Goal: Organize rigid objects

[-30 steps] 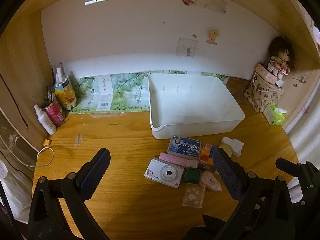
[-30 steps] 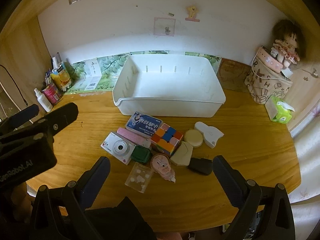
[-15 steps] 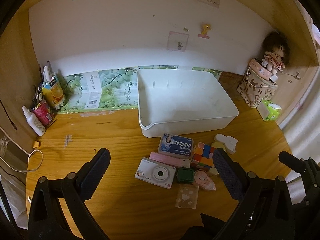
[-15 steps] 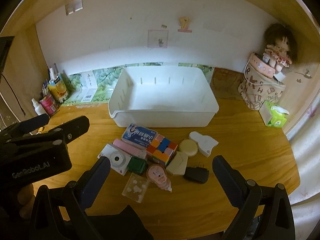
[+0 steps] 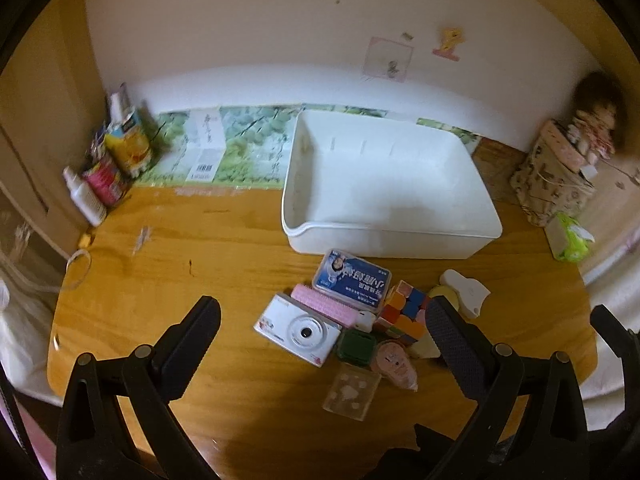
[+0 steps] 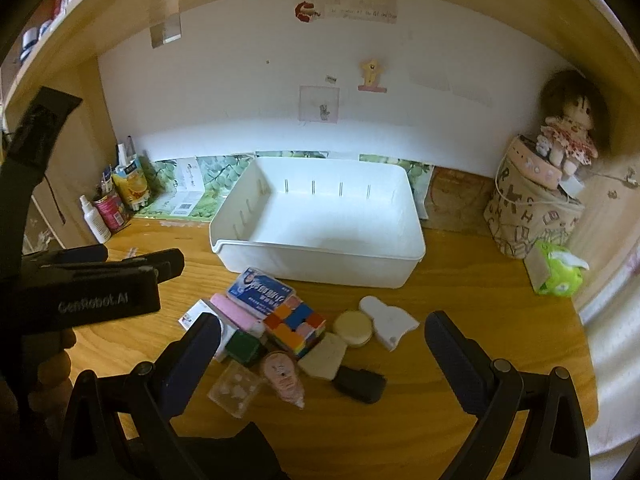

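Observation:
A pile of small rigid objects lies on the wooden desk in front of an empty white bin [image 5: 400,236] [image 6: 320,268]. The pile holds a white toy camera [image 5: 298,330], a blue box [image 5: 352,278] [image 6: 260,292], a pink bar [image 5: 324,310], a colour cube [image 5: 404,314] [image 6: 296,324], a green box [image 5: 356,346], a clear case [image 5: 352,392] [image 6: 236,388] and a black charger [image 6: 360,384]. My left gripper [image 5: 320,332] is open and empty above the pile. My right gripper [image 6: 320,340] is open and empty above it too.
Bottles and cartons [image 5: 108,172] stand at the back left corner. A patterned bag with a doll [image 6: 536,208] and a green tissue pack [image 6: 558,272] stand at the right. The left gripper's body [image 6: 80,292] fills the left of the right wrist view.
Both grippers have drawn back and up from the desk, and the left view has shifted left. No object has moved; both stay open.

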A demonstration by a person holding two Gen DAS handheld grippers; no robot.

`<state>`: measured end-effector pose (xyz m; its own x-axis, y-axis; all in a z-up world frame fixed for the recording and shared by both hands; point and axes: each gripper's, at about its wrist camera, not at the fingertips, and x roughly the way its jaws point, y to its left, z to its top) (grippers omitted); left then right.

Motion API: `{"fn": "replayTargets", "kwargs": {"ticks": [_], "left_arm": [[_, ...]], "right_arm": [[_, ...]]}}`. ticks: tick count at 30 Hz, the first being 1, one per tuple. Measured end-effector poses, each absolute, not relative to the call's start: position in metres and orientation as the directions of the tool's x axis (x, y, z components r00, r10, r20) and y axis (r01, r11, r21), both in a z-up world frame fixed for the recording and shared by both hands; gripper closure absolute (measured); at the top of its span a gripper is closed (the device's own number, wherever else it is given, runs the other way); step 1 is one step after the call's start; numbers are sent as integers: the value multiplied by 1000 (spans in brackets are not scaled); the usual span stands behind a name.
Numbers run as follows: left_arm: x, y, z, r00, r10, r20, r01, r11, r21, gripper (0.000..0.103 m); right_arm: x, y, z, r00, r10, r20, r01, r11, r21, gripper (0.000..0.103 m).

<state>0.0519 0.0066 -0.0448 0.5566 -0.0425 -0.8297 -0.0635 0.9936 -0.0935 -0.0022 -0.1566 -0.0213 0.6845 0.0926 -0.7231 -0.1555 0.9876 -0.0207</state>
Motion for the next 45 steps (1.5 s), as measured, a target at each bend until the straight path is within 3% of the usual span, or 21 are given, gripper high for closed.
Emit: {"fn": "replayTargets", "kwargs": {"ticks": [8, 23, 45], "left_arm": [[48, -23, -64, 461, 38, -887, -180, 982, -51, 1], [57, -55, -124, 214, 4, -977, -327, 942, -68, 1], [137, -97, -169, 81, 51, -995, -195, 980, 35, 1]], "right_arm": [[10, -202, -38, 652, 202, -731, -255, 966, 39, 1], [47, -249, -93, 513, 341, -788, -394, 909, 138, 1], [112, -254, -182, 416, 260, -872, -490, 871, 26, 16]]}}
